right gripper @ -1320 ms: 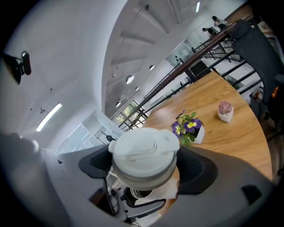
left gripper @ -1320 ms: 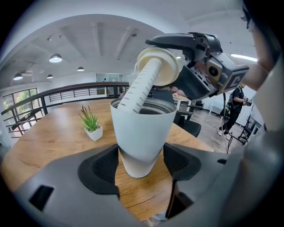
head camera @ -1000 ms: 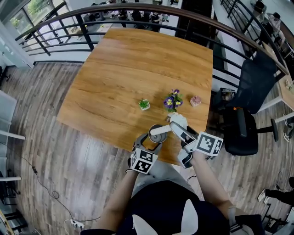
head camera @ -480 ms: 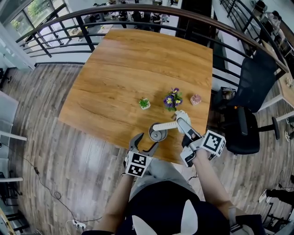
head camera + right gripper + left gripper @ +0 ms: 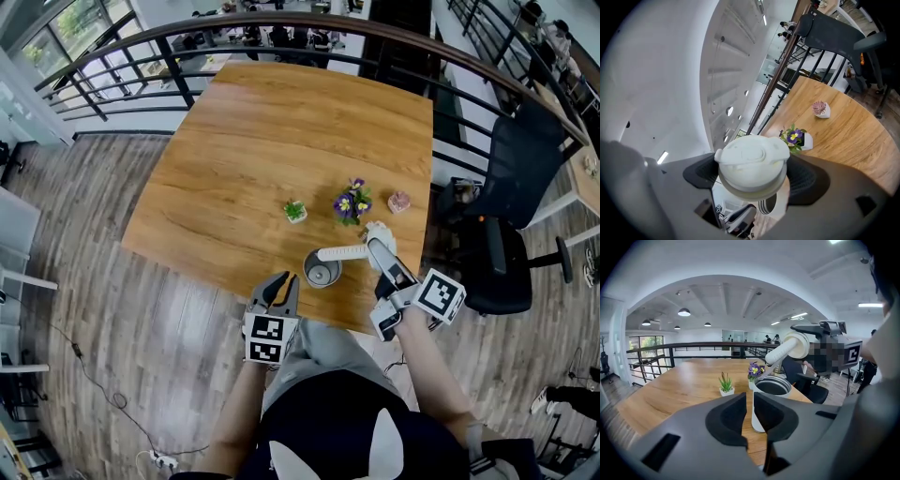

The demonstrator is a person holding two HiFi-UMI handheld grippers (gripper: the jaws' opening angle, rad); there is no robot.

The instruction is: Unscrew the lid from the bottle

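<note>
Right hand-held gripper point(image 5: 377, 237) pinches lid point(image 5: 750, 161) above bottle point(image 5: 322, 274) near table point(image 5: 244, 159) edge; left hand-held gripper point(image 5: 279, 284) just closed, empty.

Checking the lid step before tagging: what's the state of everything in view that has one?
bottle: upright on the table, open, not held.
lid: off the bottle, clamped in the right gripper.
right gripper: shut on the lid.
left gripper: jaws have just been closing, nearly together, nothing between.
green potted plant: upright.
purple flower pot: upright.
pink potted plant: upright.
</note>
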